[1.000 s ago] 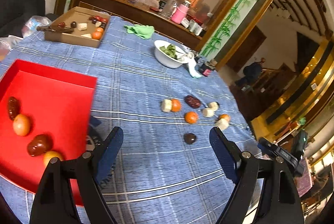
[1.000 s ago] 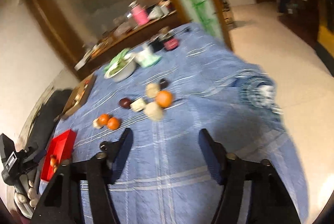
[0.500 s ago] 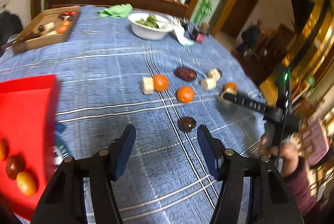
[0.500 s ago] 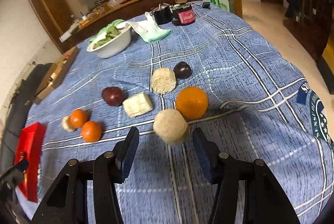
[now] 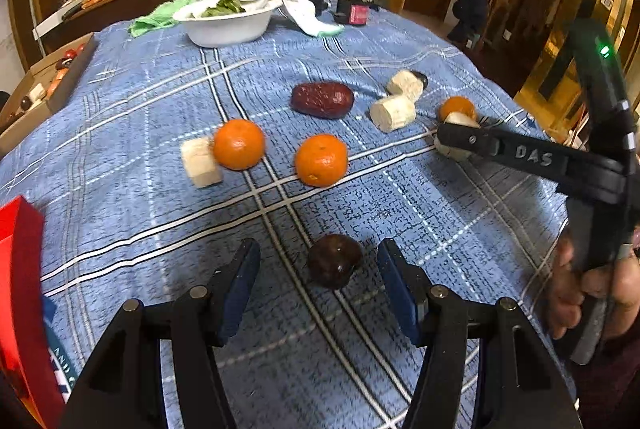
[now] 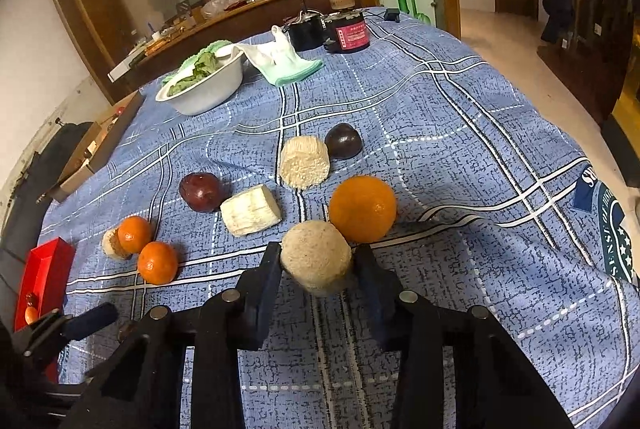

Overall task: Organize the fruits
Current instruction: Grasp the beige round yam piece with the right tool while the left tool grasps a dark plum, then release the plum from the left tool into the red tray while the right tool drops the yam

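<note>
Fruits lie scattered on the blue checked bench (image 5: 400,197). A dark round plum (image 5: 335,265) is bracketed, untouched, by the parted left gripper (image 5: 318,283); a pale cylindrical chunk (image 6: 316,255), just beside an orange (image 6: 363,209), is clamped by the just-closing right gripper (image 6: 316,271).

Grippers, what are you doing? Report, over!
Right gripper closing on pale chunk. Left gripper open around dark fruit. Orange touching chunk.

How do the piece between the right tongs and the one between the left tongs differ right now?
The pale chunk is beige, rough and cylindrical; the dark fruit is maroon, smooth and round. The right tongs, whose jaws have just been closing, press the pale chunk; the left tongs straddle the dark fruit with gaps on both sides. Both lie on the blue tablecloth.
</note>
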`<action>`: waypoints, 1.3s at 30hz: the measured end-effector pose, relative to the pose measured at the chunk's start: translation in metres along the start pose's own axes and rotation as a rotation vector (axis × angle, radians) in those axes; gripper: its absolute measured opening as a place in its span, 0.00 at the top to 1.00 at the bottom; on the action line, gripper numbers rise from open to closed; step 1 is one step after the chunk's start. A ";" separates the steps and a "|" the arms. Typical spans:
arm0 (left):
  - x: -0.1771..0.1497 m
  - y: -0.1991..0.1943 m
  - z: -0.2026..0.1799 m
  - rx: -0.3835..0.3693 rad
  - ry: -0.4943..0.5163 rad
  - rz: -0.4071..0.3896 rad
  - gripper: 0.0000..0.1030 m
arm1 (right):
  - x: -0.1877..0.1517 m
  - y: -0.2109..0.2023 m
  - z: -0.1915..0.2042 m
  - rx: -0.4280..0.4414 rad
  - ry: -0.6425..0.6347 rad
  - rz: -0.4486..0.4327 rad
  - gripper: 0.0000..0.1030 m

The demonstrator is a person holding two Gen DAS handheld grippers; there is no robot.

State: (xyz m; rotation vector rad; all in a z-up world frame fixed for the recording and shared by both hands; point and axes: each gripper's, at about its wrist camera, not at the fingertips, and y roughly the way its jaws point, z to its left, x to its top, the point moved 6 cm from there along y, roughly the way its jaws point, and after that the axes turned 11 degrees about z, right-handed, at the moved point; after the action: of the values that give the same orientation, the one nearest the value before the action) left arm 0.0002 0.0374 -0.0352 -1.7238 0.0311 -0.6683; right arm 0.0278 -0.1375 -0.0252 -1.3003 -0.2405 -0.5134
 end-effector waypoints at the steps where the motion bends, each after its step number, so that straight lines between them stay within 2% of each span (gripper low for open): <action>1: 0.001 0.000 -0.001 0.013 0.010 -0.013 0.43 | 0.000 0.000 0.000 0.003 0.001 -0.001 0.61; 3: 0.001 0.000 -0.003 0.028 0.025 -0.017 0.56 | -0.001 -0.001 0.000 0.009 0.002 -0.003 0.61; 4: 0.001 0.000 -0.004 0.024 0.033 -0.021 0.70 | -0.001 -0.002 0.000 0.009 0.000 -0.004 0.61; 5: 0.002 0.000 -0.005 0.003 0.035 -0.023 0.77 | -0.001 -0.002 0.000 0.009 -0.002 -0.004 0.61; 8: 0.001 -0.001 -0.005 -0.011 0.026 -0.041 0.78 | -0.001 -0.003 0.002 0.007 -0.009 -0.007 0.61; 14: 0.003 -0.011 0.005 -0.089 -0.033 -0.100 0.78 | -0.003 -0.008 0.000 0.014 -0.001 -0.020 0.61; 22: 0.004 -0.018 0.012 -0.155 -0.071 -0.123 0.78 | -0.002 -0.008 0.000 0.010 -0.005 -0.029 0.62; 26: 0.004 -0.021 0.017 -0.213 -0.091 -0.134 0.78 | -0.003 -0.008 -0.001 -0.009 -0.005 -0.035 0.62; 34: 0.002 -0.014 0.016 -0.303 -0.103 -0.092 0.78 | -0.002 -0.012 0.004 -0.112 -0.017 -0.086 0.62; 39: 0.001 -0.011 0.017 -0.327 -0.112 -0.076 0.78 | -0.001 -0.011 0.003 -0.124 -0.011 -0.082 0.62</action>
State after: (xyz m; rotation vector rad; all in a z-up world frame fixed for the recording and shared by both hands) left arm 0.0051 0.0549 -0.0264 -2.0834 -0.0038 -0.6479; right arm 0.0218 -0.1363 -0.0161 -1.4183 -0.2752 -0.5987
